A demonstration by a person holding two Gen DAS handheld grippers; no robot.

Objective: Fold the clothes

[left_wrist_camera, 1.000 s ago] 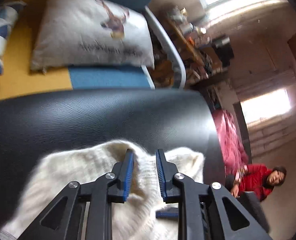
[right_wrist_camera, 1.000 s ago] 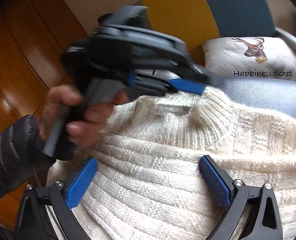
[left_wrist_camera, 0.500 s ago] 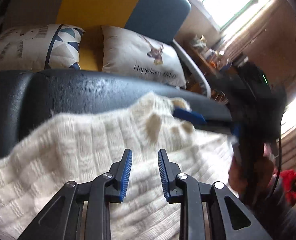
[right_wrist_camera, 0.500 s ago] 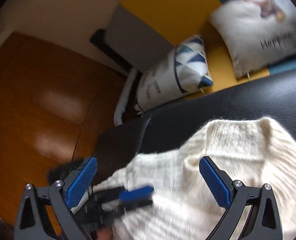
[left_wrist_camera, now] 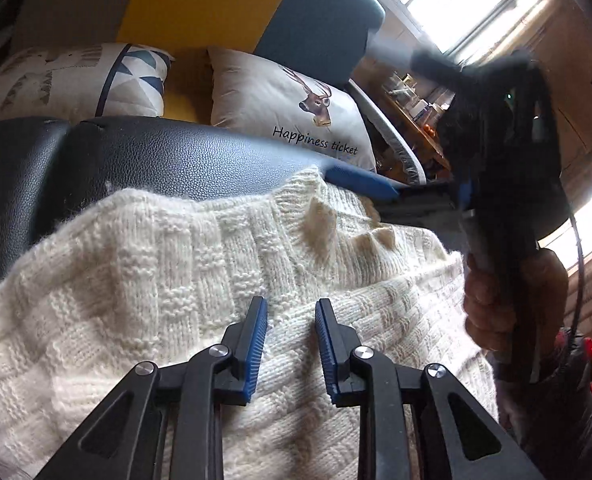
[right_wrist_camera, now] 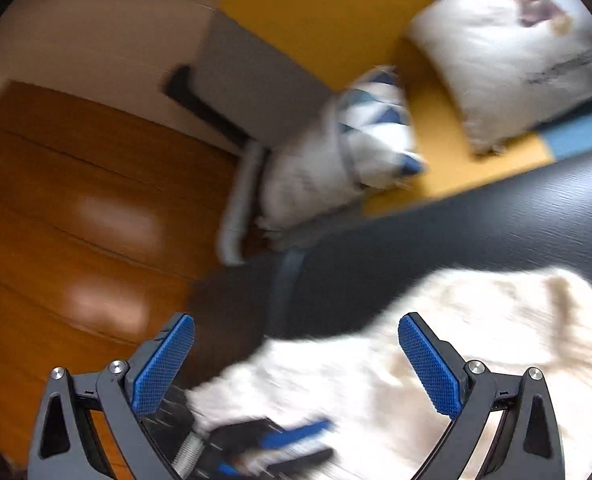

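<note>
Your left gripper [left_wrist_camera: 290,307] hovers over the cream knit sweater [left_wrist_camera: 176,272] with a narrow gap between its 2 fingers, holding nothing. Your right gripper [right_wrist_camera: 296,350] is spread wide. The sweater lies on the black leather seat [left_wrist_camera: 156,156].

The right tongs [left_wrist_camera: 359,182], at the left of the right wrist frame a second ago, now sit at right in the left view, their blue tip at the cream knitted sweater's [left_wrist_camera: 176,280] collar.
</note>
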